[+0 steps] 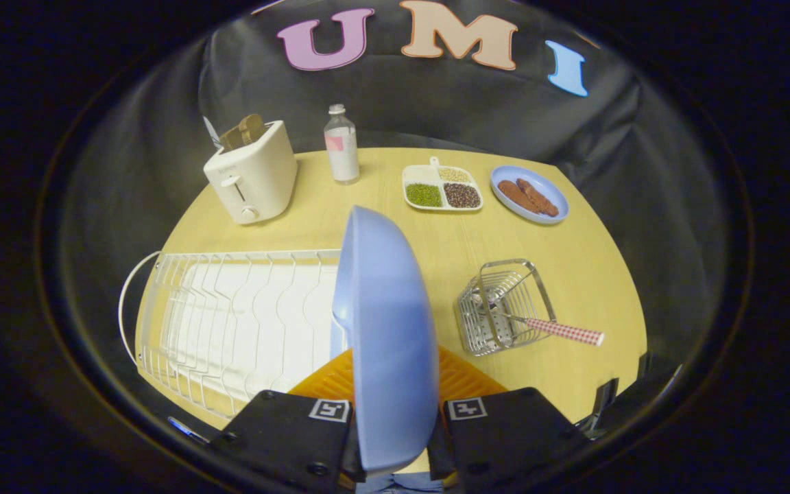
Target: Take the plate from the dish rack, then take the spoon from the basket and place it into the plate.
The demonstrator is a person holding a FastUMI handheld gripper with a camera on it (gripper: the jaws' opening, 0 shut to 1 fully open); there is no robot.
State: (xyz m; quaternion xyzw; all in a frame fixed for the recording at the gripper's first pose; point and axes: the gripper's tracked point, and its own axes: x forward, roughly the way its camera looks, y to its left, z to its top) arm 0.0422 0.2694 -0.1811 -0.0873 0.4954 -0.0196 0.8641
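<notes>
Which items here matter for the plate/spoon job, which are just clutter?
Job: blue plate, held on edge in the gripper; dish rack; wire basket; spoon in it.
Clutter: toaster; bottle; divided tray; plate of sausages.

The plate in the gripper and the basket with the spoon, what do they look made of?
The plate, clamped on edge in the gripper, looks like matte light-blue plastic or melamine: even colour, soft sheen, no glassy glare. The basket is shiny silver metal wire. The spoon has a red checked handle, material unclear.

The gripper (pixel 395 429) clamps the blue plate (pixel 385 329) (held edge-on) beside the dish rack (pixel 230 322).
</notes>
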